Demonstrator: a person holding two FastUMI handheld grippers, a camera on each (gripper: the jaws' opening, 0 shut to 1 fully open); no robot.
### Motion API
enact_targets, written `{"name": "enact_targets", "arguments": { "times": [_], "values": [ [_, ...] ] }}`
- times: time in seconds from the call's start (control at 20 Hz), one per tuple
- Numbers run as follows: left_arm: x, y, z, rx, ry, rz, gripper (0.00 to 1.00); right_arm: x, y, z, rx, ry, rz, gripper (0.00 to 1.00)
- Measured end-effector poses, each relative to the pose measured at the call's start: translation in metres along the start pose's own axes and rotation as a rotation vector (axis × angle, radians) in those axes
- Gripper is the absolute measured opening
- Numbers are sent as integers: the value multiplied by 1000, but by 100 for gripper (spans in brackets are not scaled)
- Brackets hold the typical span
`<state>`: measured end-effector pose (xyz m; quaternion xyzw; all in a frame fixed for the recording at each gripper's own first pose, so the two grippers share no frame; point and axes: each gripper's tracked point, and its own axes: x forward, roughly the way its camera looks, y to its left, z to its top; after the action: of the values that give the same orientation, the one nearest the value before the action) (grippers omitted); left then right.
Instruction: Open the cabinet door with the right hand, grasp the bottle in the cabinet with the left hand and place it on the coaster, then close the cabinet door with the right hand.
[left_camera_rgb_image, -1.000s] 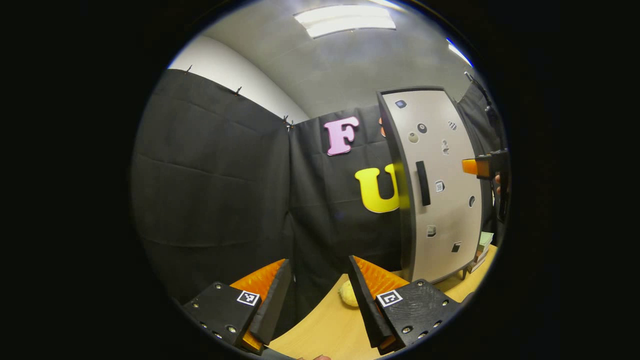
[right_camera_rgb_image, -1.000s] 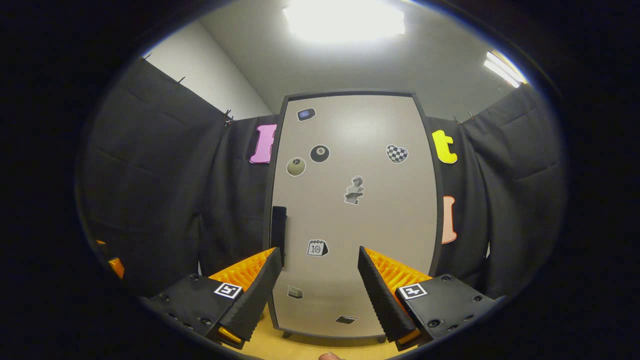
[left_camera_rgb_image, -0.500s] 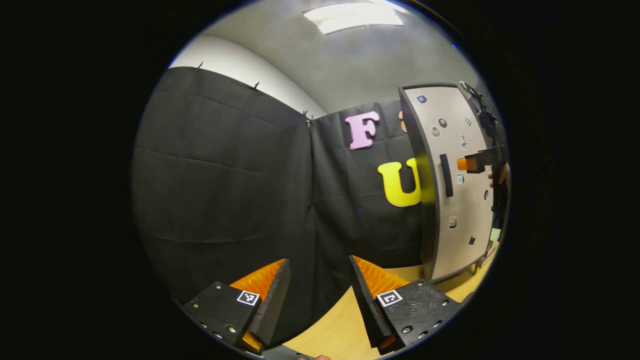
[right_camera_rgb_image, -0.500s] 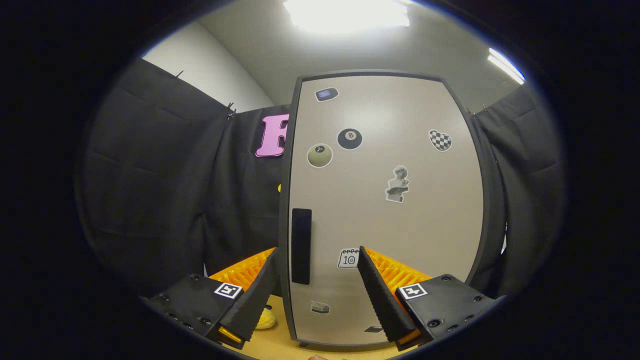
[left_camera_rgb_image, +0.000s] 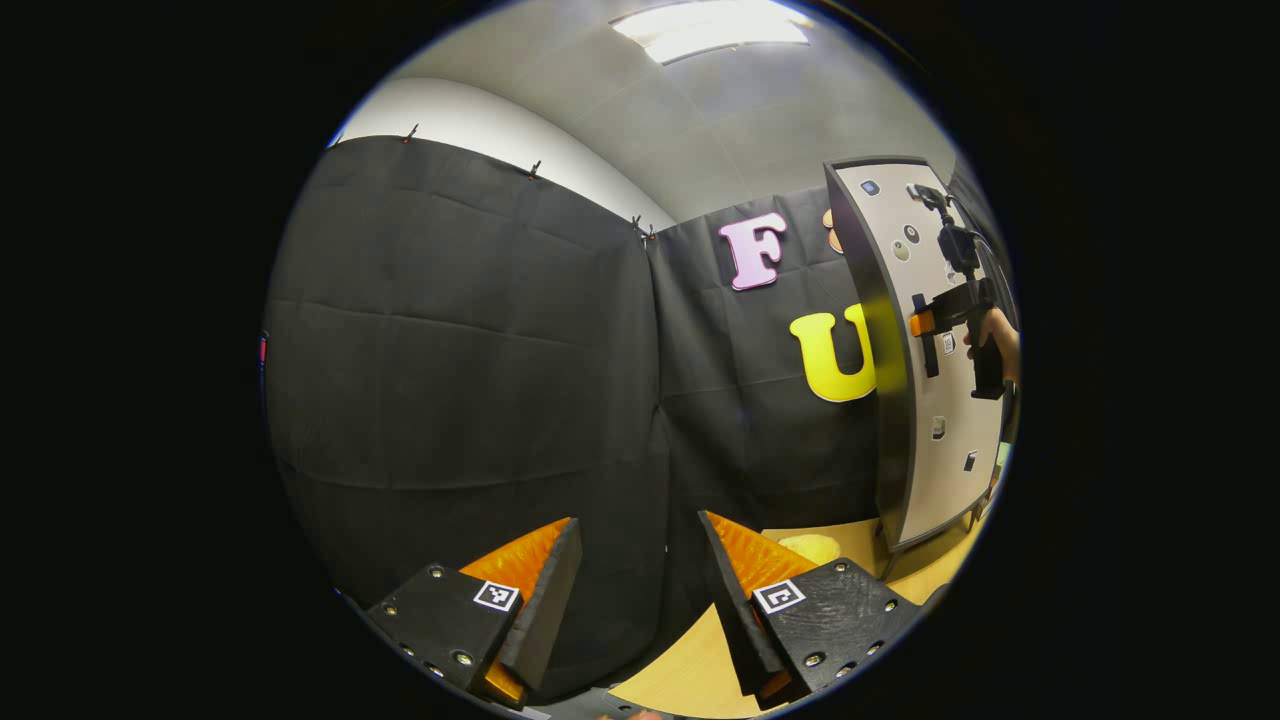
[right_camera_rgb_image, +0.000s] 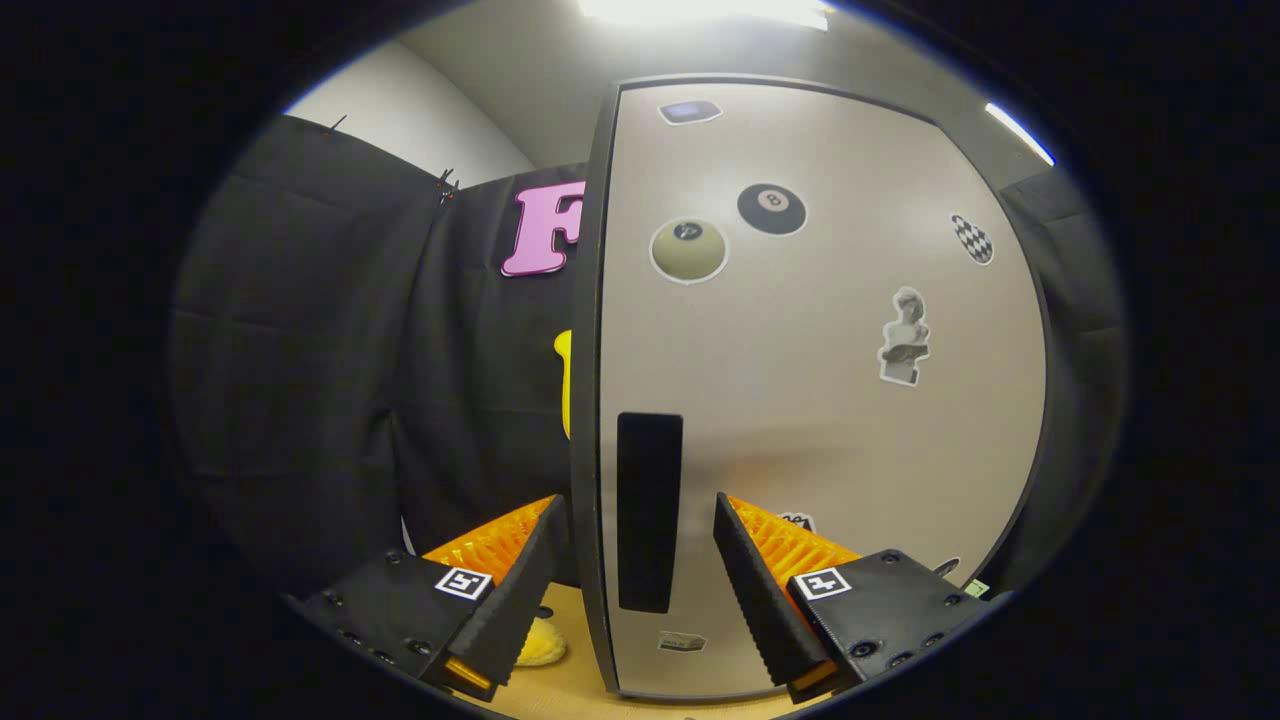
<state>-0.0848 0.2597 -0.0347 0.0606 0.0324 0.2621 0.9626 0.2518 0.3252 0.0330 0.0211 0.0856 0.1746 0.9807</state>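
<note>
**Right gripper at the handle of the shut cabinet door**

The cabinet door (right_camera_rgb_image: 800, 400) stands closed and upright, pale grey with a dark frame and a scatter of stickers on its face. Its black vertical handle (right_camera_rgb_image: 649, 510) sits near the door's left edge, low on the panel. The right gripper (right_camera_rgb_image: 635, 560) faces the door with its fingers spread, one on either side of the handle's lower part and not pressing on it; whether they touch the panel cannot be told. In the left gripper view that same gripper (left_camera_rgb_image: 925, 322) shows from the side, level with the handle (left_camera_rgb_image: 924, 335), held by a hand (left_camera_rgb_image: 995, 340).

The bottle is out of sight behind the closed door. A yellowish round coaster (right_camera_rgb_image: 540, 645) lies on the wooden table (right_camera_rgb_image: 570, 685), just left of the door's foot.

The left gripper (left_camera_rgb_image: 632, 575) hangs well to the left of the door, fingers spread and holding nothing, pointing at the black cloth wall (left_camera_rgb_image: 450, 350)
</note>
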Motion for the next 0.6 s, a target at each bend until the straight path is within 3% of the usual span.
{"name": "enact_targets", "arguments": {
  "times": [0.05, 0.15, 0.3, 0.35, 0.45, 0.6],
  "values": [
    [2, 6, 1, 6, -1, 5, 67, 5, 0, -2, 9, 9, -8, 92],
    [2, 17, 5, 13, -6, 10, 67, 10, -4, 1, 19, 5, -36, 72],
    [2, 14, 5, 14, -6, 4, 67, 13, -10, -1, 34, 29, -63, 62],
    [2, 13, 4, 13, -7, 2, 67, 16, -8, -1, 45, 34, -65, 39],
    [3, 9, 4, 9, -6, -8, 67, 17, -10, -3, 34, 55, -62, 41],
    [3, 0, 9, 3, -16, -33, 67, 13, -10, -5, 15, 82, -37, 27]
  ]
}}
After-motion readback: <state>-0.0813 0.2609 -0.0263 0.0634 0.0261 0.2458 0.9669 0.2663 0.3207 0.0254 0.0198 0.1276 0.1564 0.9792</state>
